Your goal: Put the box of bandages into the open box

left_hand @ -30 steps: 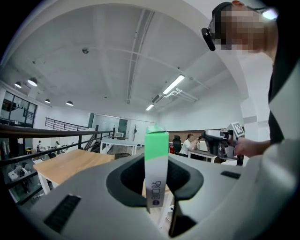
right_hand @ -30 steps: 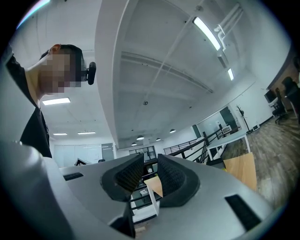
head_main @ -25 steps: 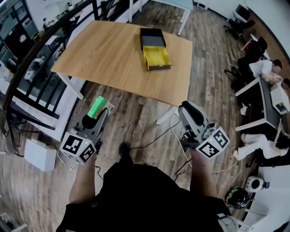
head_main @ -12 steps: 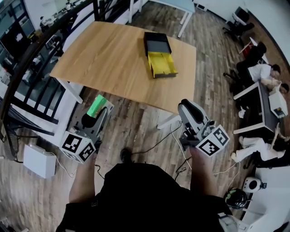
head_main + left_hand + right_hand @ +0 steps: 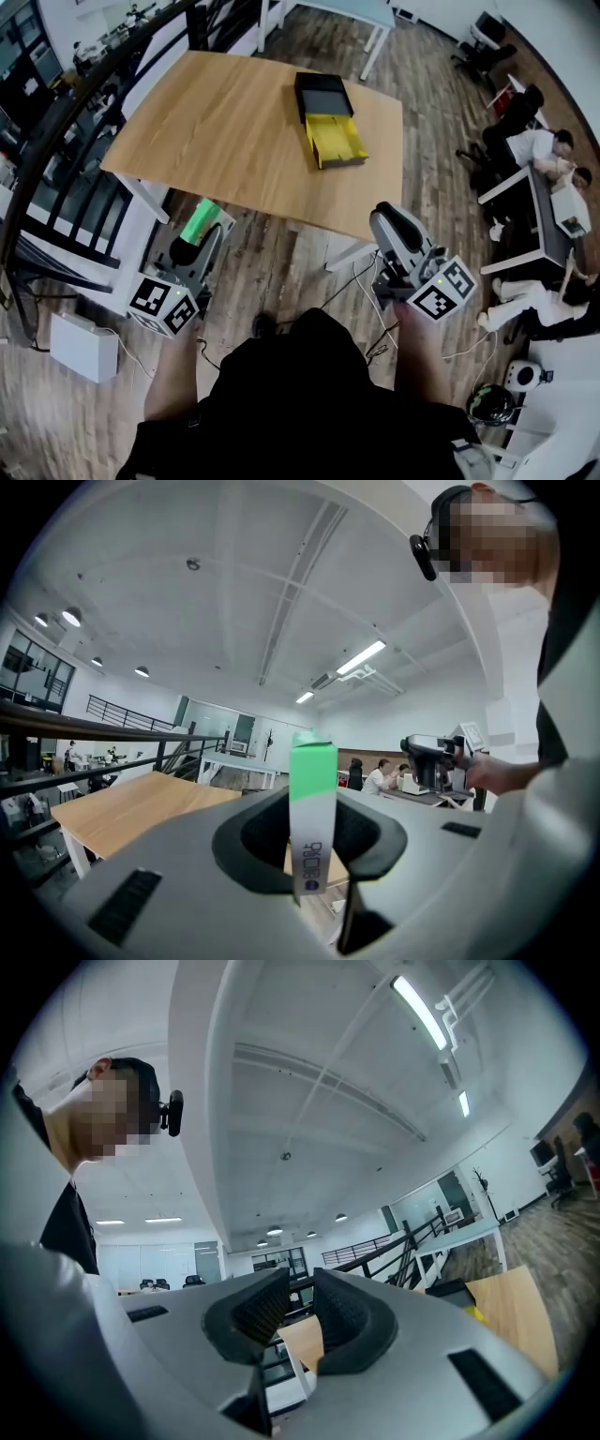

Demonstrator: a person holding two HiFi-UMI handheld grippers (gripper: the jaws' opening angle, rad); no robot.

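Observation:
My left gripper point(image 5: 201, 227) is shut on a slim green and white box of bandages point(image 5: 200, 221), which stands upright between its pads point(image 5: 312, 789). It hovers over the wooden floor, just short of the table's near left corner. The open box point(image 5: 328, 117), a black lid part with a yellow tray in front of it, lies on the wooden table point(image 5: 216, 122) toward its far right. My right gripper point(image 5: 389, 217) hangs off the table's near right corner with a narrow gap between its pads point(image 5: 302, 1309) and nothing in them. A black and yellow edge of the open box point(image 5: 459, 1299) shows there.
A dark stair railing point(image 5: 56, 122) runs along the left. A white box point(image 5: 82, 345) and cables point(image 5: 347, 281) lie on the floor. People sit at desks point(image 5: 544, 159) at the right. A second table point(image 5: 328, 9) stands beyond.
Both grippers have travelled a little toward the table with me, so its near edge sits closer to them. The green box stays gripped; the right jaws look unchanged.

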